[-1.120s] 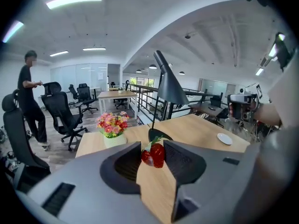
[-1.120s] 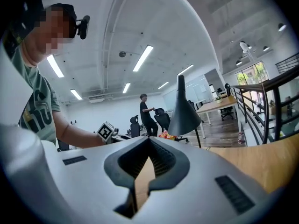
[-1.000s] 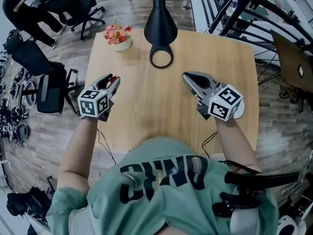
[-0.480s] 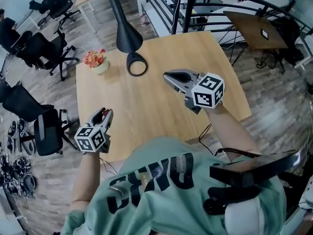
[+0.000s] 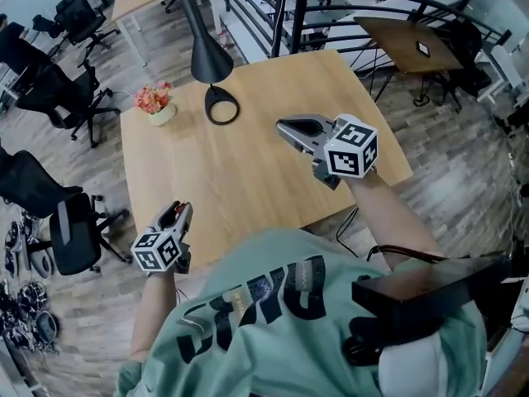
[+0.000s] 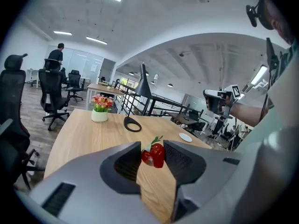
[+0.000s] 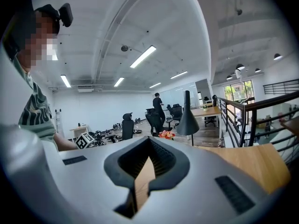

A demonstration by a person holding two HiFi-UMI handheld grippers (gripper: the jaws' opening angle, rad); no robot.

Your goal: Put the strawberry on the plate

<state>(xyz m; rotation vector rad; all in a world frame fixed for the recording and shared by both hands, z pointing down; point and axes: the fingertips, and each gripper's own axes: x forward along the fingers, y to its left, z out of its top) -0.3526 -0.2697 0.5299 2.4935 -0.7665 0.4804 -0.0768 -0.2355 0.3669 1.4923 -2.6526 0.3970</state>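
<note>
Strawberry (image 6: 155, 154) was pinched in left tongs (image 6: 152, 159) above desk (image 5: 248, 160); right tongs (image 7: 149, 146) pressed together, empty; plate (image 6: 185, 137) bare (placing not yet done).

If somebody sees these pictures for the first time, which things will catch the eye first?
First, the red strawberry pinched in the left tongs, held at the near left corner of the table. Then the black lamp and the flower pot at the table's far side, and the small white plate near its right edge.
</note>
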